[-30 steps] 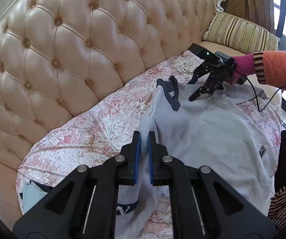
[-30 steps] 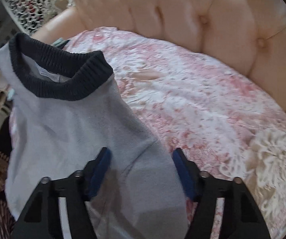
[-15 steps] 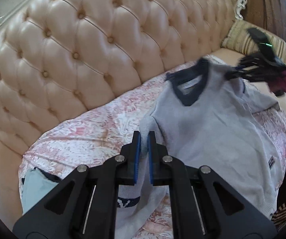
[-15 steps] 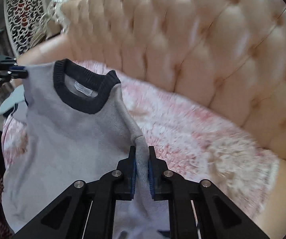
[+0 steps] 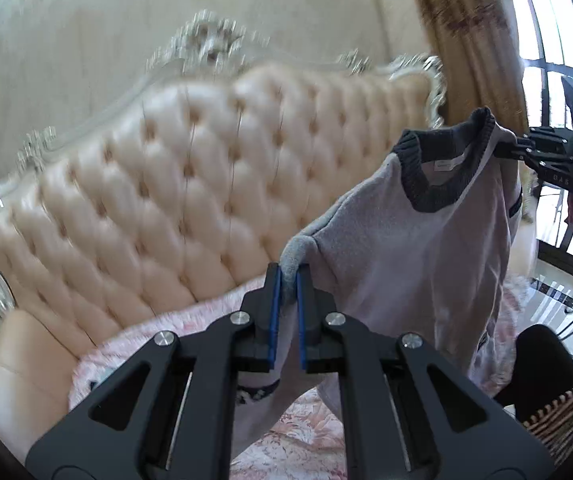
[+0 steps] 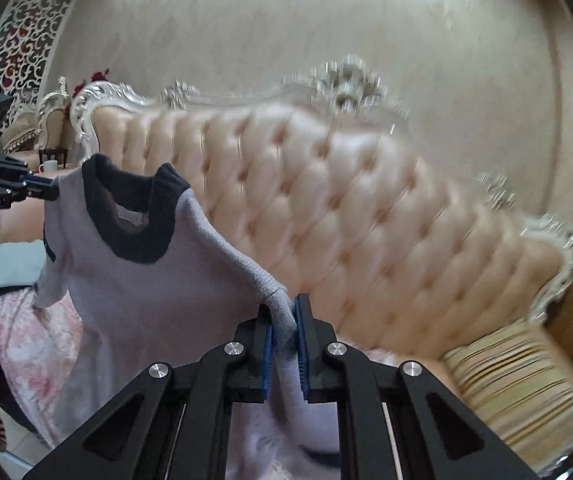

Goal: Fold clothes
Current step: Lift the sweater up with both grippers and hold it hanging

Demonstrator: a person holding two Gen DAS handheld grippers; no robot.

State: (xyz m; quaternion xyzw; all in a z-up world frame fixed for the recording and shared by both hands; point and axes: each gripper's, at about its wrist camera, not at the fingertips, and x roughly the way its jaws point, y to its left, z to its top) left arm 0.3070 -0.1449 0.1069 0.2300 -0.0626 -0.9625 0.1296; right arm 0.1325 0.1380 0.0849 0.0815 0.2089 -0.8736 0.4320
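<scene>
I see the grey sweater (image 5: 438, 248) hanging in the air in front of the tufted sofa (image 5: 158, 208), at the right centre of the left wrist frame. Its dark collar (image 5: 434, 168) is at the top and the body hangs down, so the long axis is near vertical. The shoulder line runs from my left gripper (image 5: 287, 276), closed tight on one shoulder, up to my right gripper (image 5: 506, 148) at the upper right, clamped on the other shoulder. The lower hem hangs above the pink floral cover (image 5: 294, 432); I cannot tell if it touches it. In the right wrist frame, a striped cushion (image 6: 518, 384) lies at the lower right, well apart from the sweater.
</scene>
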